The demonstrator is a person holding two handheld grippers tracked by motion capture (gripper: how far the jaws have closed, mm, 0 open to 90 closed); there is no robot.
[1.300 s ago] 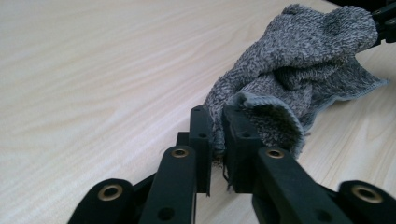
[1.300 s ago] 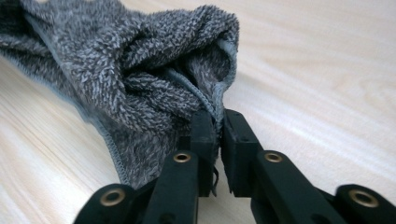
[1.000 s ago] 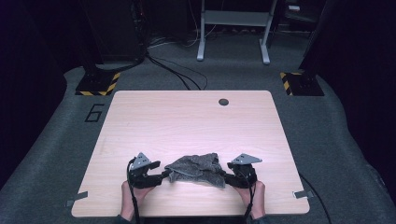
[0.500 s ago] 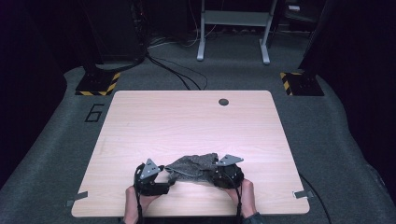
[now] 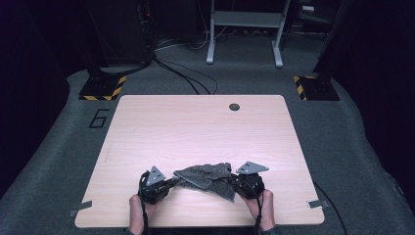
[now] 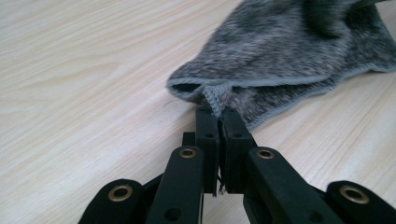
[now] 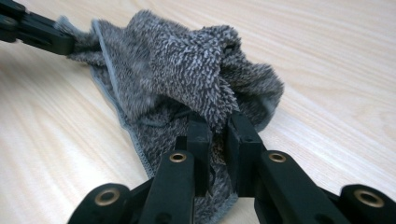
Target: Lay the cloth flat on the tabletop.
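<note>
your left gripper point(image 6: 215, 114) has just closed its jaws tight on the hemmed corner of the grey towel point(image 5: 208, 177), crumpled near the table point(image 5: 195, 127) front edge. your right gripper point(image 7: 219, 128) has just been closing too, pinching a thick fold at the opposite end, likely so you can pull it flat.

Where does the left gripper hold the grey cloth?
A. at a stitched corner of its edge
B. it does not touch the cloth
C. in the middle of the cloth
A: in the left gripper view the left gripper pinches a hemmed corner of the cloth.
</note>
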